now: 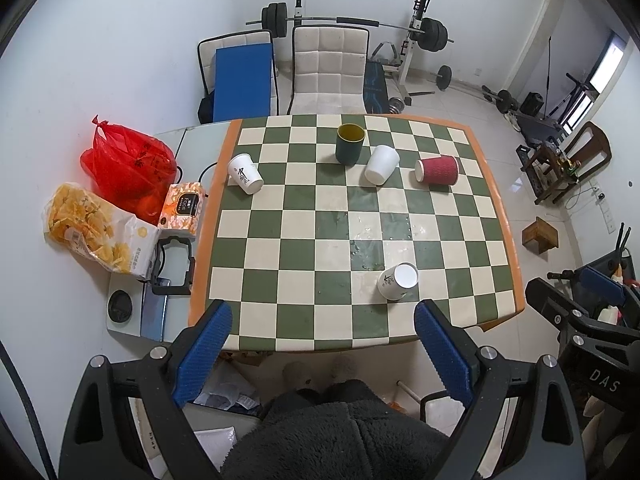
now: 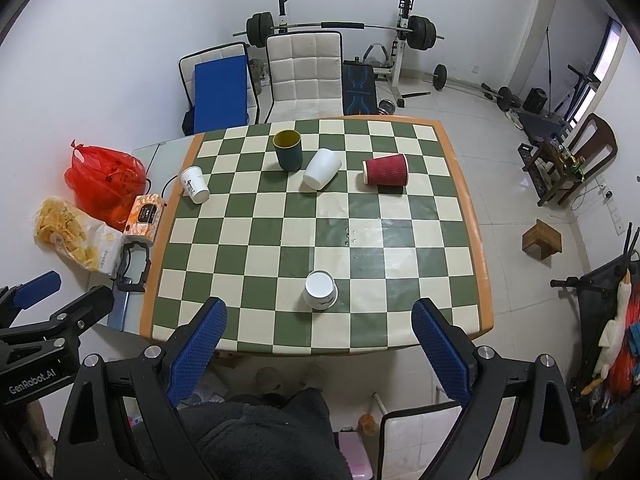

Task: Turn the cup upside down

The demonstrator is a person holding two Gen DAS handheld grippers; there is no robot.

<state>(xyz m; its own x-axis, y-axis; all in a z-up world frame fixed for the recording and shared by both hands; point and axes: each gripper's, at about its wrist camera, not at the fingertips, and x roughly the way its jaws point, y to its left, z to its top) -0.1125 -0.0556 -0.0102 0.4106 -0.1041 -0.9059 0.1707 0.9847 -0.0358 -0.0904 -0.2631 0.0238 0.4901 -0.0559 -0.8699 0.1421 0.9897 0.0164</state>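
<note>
Looking along the left gripper point(image 1: 323, 346), its blue-padded fingers point(image 1: 208, 344) stand wide apart with nothing between them, above the near edge of the checkered table point(image 1: 516, 256). Closest to it a white paper cup point(image 1: 397, 281) sits near the near-right part of the board with its white round end facing up; whether that is base or mouth I cannot tell. Farther off, a dark green cup point(image 1: 350, 144) stands upright, mouth up, with a plain white cup point(image 1: 382, 164) tipped just to its right and a red ribbed cup point(image 1: 437, 169) lying on its side beyond that. Another printed white cup point(image 1: 245, 173) lies tilted at the far-left edge. From the right gripper point(image 2: 318, 344), likewise spread wide and holding nothing, the white paper cup point(image 2: 320, 290) sits just ahead between the fingers' line, the dark green cup point(image 2: 288, 150) far behind it.
</note>
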